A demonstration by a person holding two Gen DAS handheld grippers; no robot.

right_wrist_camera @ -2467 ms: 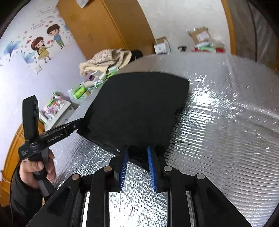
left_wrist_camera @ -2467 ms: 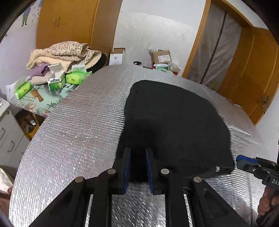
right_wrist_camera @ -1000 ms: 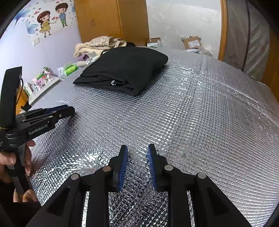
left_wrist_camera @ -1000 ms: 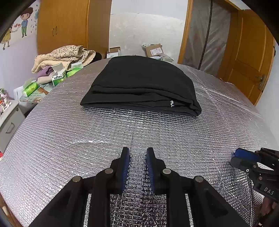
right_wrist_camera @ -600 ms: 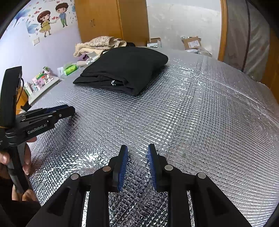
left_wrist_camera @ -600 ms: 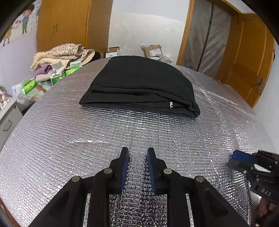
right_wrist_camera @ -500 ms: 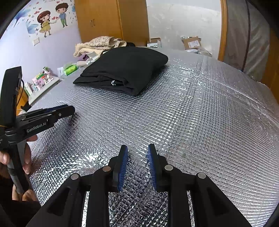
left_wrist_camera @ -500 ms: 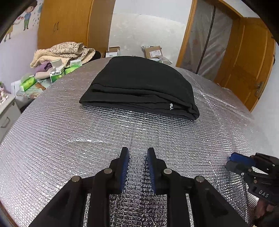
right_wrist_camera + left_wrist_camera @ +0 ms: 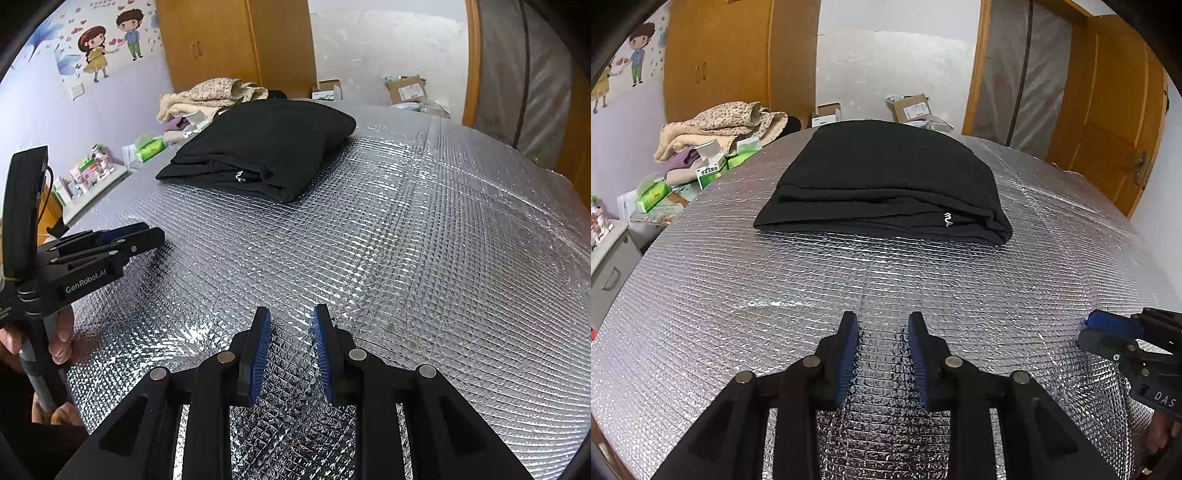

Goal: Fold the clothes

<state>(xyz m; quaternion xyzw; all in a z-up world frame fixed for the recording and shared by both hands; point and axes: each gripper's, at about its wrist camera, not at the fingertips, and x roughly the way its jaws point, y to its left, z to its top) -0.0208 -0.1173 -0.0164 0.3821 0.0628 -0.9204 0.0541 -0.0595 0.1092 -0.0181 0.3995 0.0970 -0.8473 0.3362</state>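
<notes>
Nearest, the left gripper (image 9: 881, 354) hangs over the quilted silver foil table cover (image 9: 738, 288), its jaws opening with nothing between them; the right gripper (image 9: 288, 350) has its jaws apart, also empty. Farther back lies the folded black knit garment (image 9: 886, 177), well apart from both. It looks soft, limp and light; the layered near edge seems the best hold. Bare foil surrounds it on every visible side.

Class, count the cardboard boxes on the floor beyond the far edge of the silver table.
2: a small white box left of centre, and a brown box to its right by the doorway. Others may be hidden behind the table.
</notes>
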